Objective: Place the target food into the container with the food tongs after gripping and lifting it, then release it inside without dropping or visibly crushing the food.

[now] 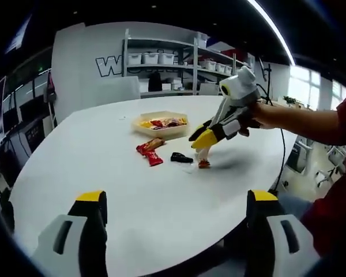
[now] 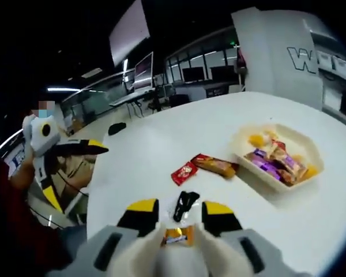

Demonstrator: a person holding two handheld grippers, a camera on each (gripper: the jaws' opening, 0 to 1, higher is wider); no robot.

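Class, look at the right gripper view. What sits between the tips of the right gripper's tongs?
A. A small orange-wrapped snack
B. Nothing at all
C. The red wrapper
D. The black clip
A: the right gripper has its tongs closed around a small orange-wrapped snack, while the black clip and red wrapper lie farther out on the white table.

The broad white table looks smooth and matt. The shallow beige plastic tray holds glossy foil-wrapped sweets. Beside it lie a shiny red wrapper and a glossy orange-brown wrapper.
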